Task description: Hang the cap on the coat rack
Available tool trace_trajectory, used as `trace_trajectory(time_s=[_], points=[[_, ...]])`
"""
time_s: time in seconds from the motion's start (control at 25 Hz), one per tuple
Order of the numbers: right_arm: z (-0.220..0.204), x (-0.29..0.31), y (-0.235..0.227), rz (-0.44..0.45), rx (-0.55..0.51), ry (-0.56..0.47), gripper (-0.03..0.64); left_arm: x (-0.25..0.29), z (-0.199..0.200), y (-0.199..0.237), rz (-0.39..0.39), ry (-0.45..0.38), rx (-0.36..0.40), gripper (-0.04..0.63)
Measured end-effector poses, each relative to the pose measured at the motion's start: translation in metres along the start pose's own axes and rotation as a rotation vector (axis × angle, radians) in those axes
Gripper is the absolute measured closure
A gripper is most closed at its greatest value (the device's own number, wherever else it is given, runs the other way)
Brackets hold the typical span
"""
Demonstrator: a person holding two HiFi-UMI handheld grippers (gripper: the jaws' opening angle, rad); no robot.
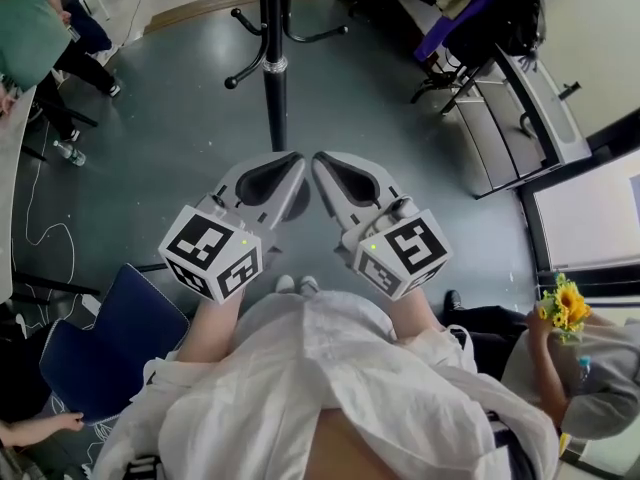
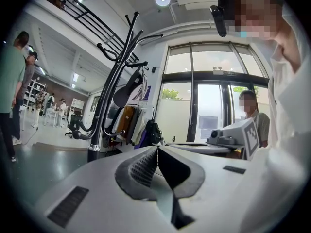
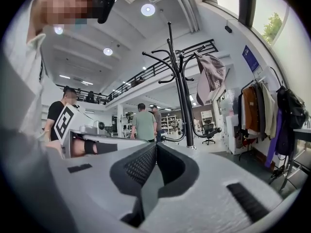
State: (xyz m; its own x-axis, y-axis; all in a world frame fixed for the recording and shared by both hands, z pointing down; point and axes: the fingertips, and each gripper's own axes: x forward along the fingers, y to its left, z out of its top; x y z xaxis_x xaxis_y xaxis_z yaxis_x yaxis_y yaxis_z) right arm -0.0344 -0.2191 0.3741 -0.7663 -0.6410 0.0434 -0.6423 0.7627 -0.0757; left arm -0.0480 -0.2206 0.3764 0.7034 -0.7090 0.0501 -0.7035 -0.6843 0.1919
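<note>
We see cap [image 3: 212, 76] hanging on coat rack [image 3: 181, 91]; left hand-held gripper [image 2: 157, 149] and right hand-held gripper [image 3: 156, 145] both pressed together, holding nothing.

Bright, even light throughout. In the left gripper view, daylight comes thru the big windows [image 2: 209, 108] and the panes are blown out white. In the right gripper view a round ceiling lamp [image 3: 148, 9] glares. Both gripper views are fisheye w/ black vignette corners and lines bent at the edges. The left tool [image 2: 156, 148] and right tool [image 3: 155, 144] sit close to the lens, slightly soft. The head view is sharp, w/ a soft sheen on the floor [image 1: 180, 138] and faint shadows.
</note>
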Motion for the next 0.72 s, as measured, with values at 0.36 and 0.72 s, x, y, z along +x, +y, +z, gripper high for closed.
trace_trajectory(time_s=[0.36,0.72], points=[[-0.0044,-0.0004,0.0003,0.006,0.003,0.017,0.611,-0.0004,-0.0039,0.0005,0.009,0.005,-0.016,0.58],[-0.0077,0.0022,0.0003,0.014,0.009,0.023,0.611,-0.0008,-0.0064,0.003,0.022,0.011,-0.017,0.58]])
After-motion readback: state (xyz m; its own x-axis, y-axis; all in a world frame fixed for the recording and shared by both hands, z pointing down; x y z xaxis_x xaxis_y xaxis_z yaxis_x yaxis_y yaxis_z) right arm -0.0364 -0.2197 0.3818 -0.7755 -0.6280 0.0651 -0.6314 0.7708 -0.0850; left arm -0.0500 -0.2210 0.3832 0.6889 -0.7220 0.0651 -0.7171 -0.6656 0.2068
